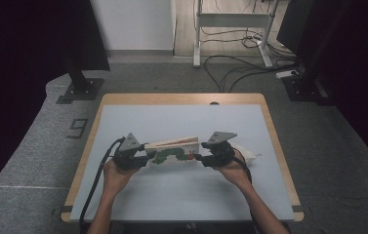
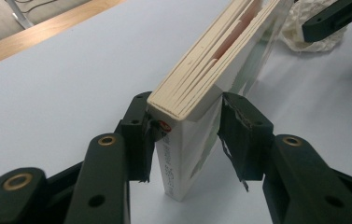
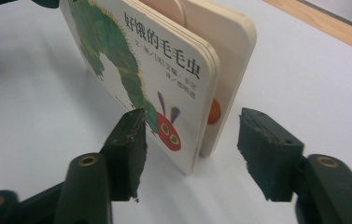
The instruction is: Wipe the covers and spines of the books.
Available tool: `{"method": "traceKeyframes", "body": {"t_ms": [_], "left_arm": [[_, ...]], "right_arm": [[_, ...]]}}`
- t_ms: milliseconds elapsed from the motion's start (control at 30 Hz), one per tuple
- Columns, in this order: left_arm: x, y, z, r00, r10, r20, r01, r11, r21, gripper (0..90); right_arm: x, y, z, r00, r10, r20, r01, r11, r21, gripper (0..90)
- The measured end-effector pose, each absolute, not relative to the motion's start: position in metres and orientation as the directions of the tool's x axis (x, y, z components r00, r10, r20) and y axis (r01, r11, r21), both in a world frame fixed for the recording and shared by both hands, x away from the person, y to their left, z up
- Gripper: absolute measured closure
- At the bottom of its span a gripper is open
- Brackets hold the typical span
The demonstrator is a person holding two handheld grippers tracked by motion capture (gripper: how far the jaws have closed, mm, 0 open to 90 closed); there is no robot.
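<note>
Two hand-held grippers are set at opposite ends of the upright board book point(image 1: 174, 152): left hand-held gripper point(image 2: 187, 126) clamped on its spine end, right hand-held gripper point(image 3: 191, 147) open around the page edges.

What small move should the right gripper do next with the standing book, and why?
Probably close the right gripper on the white caterpillar board book. Its jaws stand open around the book's free edge, apart from it, while the left gripper clamps the spine end upright on the pale blue table top.

The high view looks down on the table point(image 1: 123, 195); both gripper views face the book point(image 1: 174, 152) closely from opposite ends.
</note>
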State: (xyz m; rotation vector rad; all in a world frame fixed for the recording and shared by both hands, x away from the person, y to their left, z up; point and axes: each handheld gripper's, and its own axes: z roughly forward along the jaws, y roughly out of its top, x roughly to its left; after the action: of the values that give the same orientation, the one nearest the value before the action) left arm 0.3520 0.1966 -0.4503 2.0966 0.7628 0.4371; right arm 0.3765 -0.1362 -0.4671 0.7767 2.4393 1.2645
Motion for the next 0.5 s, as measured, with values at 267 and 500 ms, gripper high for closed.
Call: {"method": "traceKeyframes", "body": {"t_ms": [267, 500], "left_arm": [[0.353, 0.198, -0.451, 0.756, 0.653, 0.040, 0.357, -0.463, 0.811, 55.7], [0.353, 0.198, -0.451, 0.759, 0.651, 0.036, 0.356, -0.461, 0.813, 55.0]], "right_arm": [[0.371, -0.149, -0.461, -0.797, 0.603, -0.040, 0.323, 0.480, 0.816, 29.0], [0.368, -0.163, -0.454, -0.781, 0.622, -0.058, 0.322, 0.481, 0.815, 21.7]]}}
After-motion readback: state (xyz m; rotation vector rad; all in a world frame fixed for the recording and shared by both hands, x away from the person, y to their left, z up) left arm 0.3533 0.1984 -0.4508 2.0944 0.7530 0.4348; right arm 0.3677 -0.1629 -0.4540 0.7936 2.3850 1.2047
